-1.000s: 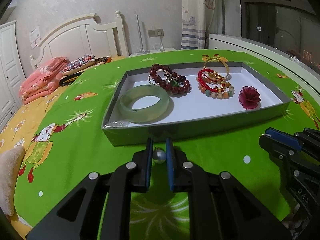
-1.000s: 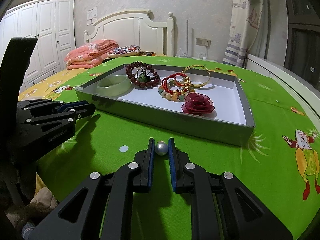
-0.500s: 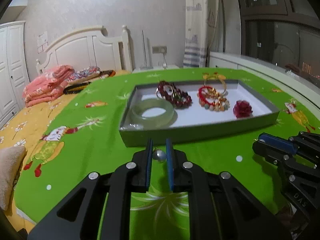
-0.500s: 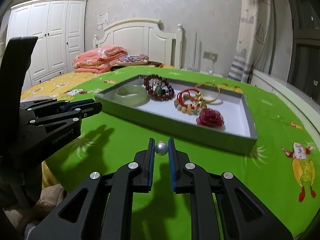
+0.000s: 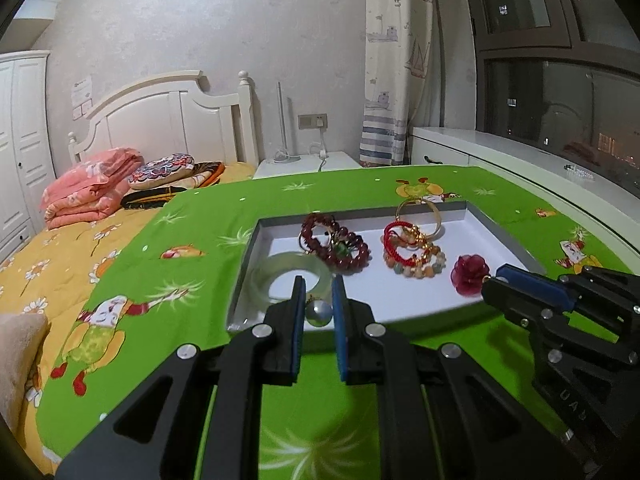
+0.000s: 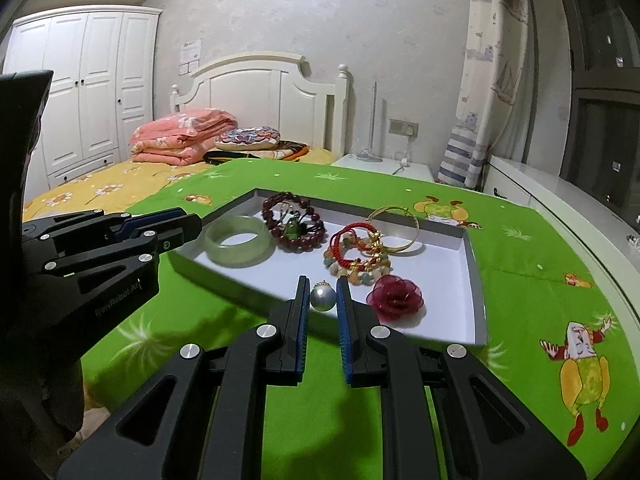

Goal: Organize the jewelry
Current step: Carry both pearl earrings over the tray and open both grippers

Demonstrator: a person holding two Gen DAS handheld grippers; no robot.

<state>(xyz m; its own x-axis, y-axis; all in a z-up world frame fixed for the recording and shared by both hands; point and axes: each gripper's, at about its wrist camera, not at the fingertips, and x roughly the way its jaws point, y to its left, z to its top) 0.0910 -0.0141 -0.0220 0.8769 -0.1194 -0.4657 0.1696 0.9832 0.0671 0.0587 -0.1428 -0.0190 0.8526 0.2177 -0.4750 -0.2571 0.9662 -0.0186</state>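
Item: two pearl beads, one per tool. My left gripper (image 5: 316,304) pinches a grey pearl bead (image 5: 319,313) between its blue-lined fingers; my right gripper (image 6: 323,300) is clamped on a second pearl bead with a small gold cap (image 6: 323,298). Change since half a second ago: both tools have risen and moved forward, so each bead now sits over the near wall of the grey tray (image 6: 472,252) instead of short of it above the cloth; the grips are unchanged. Tray contents: jade bangle (image 6: 237,240), dark red bead bracelet (image 6: 294,227), red cord bracelet with coloured beads (image 6: 356,256), gold bangle (image 6: 396,226), crimson fabric rose (image 6: 396,298). Obscured: in the left view my own fingers cover the near part of the bangle and the tray's front edge, and the right tool partly hides the rose; the bracelets overlap, so I cannot separate their strands; whether either bead touches the tray is not determinable. Surface: green cartoon-print cloth (image 5: 192,248). Room: yellow floral bedding (image 5: 48,248), folded pink quilt (image 6: 184,136), white headboard, white wardrobe (image 6: 84,88), sailboat curtain, dark window.
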